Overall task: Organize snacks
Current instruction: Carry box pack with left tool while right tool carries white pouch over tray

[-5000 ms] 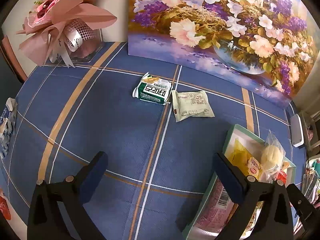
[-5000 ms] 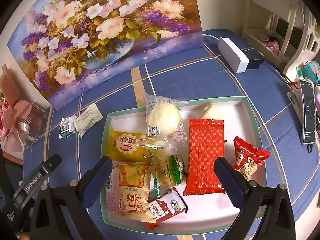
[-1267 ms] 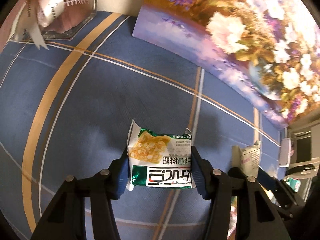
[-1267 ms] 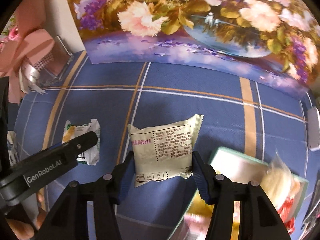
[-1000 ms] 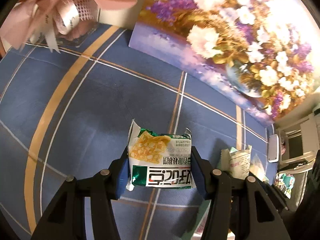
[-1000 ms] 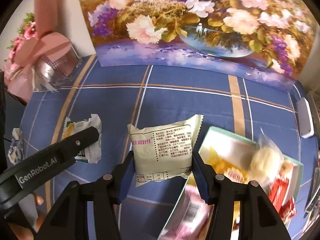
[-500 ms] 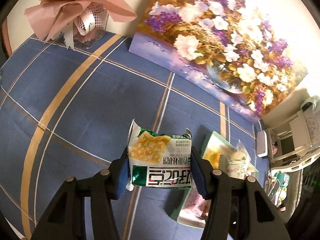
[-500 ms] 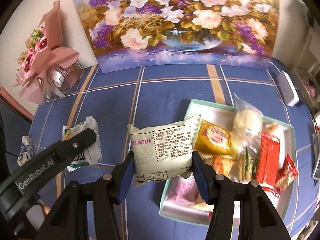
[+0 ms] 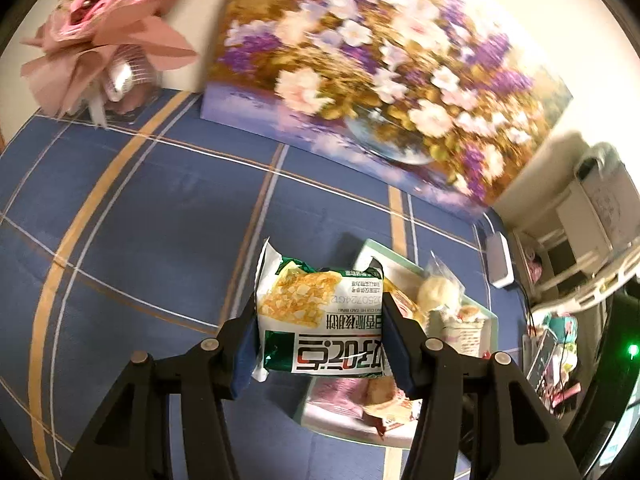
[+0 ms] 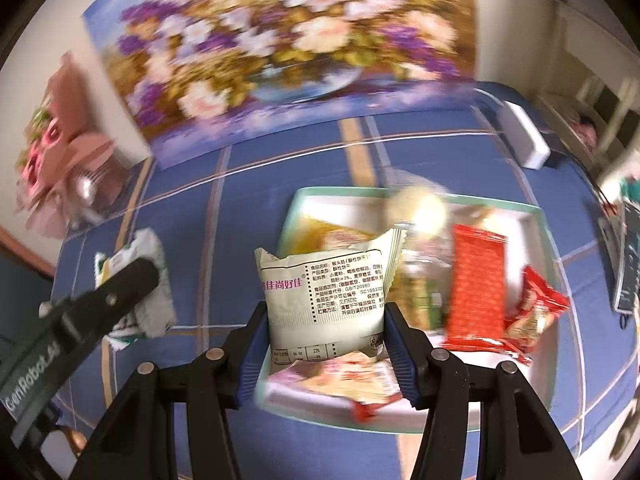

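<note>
Now | left gripper (image 9: 320, 330) clamped on green packet (image 9: 322, 320) | right gripper (image 10: 326, 336) clamped on white packet (image 10: 326, 300) | we should lower both over tray (image 10: 548, 240), releasing gently.

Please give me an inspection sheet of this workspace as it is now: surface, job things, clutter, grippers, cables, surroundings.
Surface: blue tablecloth with gold and white stripes.
Job things: green snack packet and pale snack packet, both held in the air; white tray with mint rim, holding a red packet, a bun in clear wrap and other snacks.
Clutter: white box on the table's far right.
Grippers: left gripper shut on the green snack packet; right gripper shut on the pale snack packet.
Cables: thin dark cable by the white box.
Surroundings: flower painting, pink bouquet, white shelves.
</note>
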The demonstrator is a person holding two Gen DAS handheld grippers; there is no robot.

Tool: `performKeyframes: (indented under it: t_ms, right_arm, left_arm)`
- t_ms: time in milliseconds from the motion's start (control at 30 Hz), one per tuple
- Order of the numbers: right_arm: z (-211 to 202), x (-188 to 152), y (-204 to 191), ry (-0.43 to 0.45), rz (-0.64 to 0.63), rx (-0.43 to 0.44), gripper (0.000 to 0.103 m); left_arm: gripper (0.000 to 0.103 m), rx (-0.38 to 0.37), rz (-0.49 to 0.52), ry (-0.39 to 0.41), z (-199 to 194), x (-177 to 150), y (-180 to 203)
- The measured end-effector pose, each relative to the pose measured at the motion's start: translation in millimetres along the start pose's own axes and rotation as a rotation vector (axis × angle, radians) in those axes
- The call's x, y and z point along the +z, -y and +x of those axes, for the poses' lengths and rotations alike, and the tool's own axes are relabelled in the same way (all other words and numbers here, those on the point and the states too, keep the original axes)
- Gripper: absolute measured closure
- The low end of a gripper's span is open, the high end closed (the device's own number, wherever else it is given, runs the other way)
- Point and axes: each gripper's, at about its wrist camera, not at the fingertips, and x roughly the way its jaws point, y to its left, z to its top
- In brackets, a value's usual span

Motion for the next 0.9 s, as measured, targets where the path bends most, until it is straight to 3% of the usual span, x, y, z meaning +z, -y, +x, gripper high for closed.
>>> performKeyframes:
  t_ms: [433,633,900]
  right_arm:
    - [-25,1,100,0.044,0.209,-0.088,0.044]
    - [-37,0,119,0.073,0.25,-0.087,0.043]
    - [-29,2,125,0.057,0.265,-0.063,0.043]
  left_arm:
    - [0.046,-0.062,0.197,-0.075,23,-37,73]
    - [0.046,-0.09,0.263,-0.083,28,-51,99]
    - [0.046,-0.093,0.262,-0.094,42,-48,101]
